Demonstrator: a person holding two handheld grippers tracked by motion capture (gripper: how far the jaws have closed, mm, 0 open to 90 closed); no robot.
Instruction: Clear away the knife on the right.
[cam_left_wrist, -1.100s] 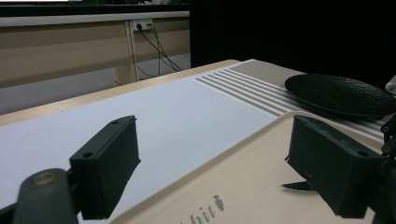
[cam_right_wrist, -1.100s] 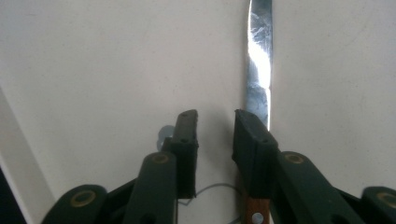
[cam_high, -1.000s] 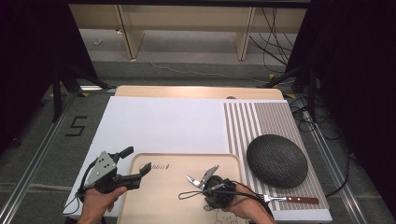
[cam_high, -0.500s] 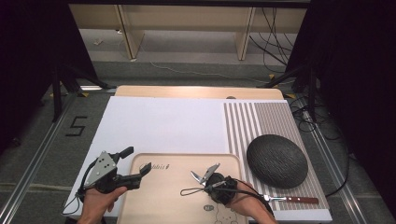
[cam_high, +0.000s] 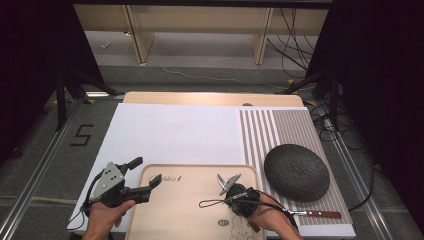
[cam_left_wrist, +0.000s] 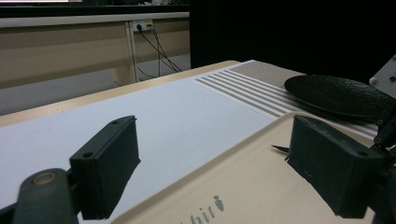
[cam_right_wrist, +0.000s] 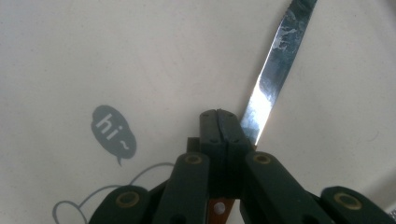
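My right gripper (cam_right_wrist: 218, 123) points steeply down at the cream tray (cam_right_wrist: 93, 56). Its jaws are shut together with nothing in the seam between them. A knife (cam_right_wrist: 273, 79) lies under them: the steel blade runs up and to the right, and an orange handle shows below the jaws. I cannot tell whether the tips touch it. My left gripper (cam_high: 145, 172) hovers at the left rim of the tray (cam_high: 190, 210). It stands open (cam_left_wrist: 219, 163), with nothing between its pads (cam_left_wrist: 105, 168).
A dark round plate (cam_high: 296, 172) rests on the striped mat (cam_high: 280, 130) to the right of the tray. Another brown-handled utensil (cam_high: 320, 214) lies on the mat near the front edge. A white sheet (cam_high: 175, 132) covers the table beyond the tray.
The right gripper has shifted slightly over the tray. The left gripper has stayed where it was.
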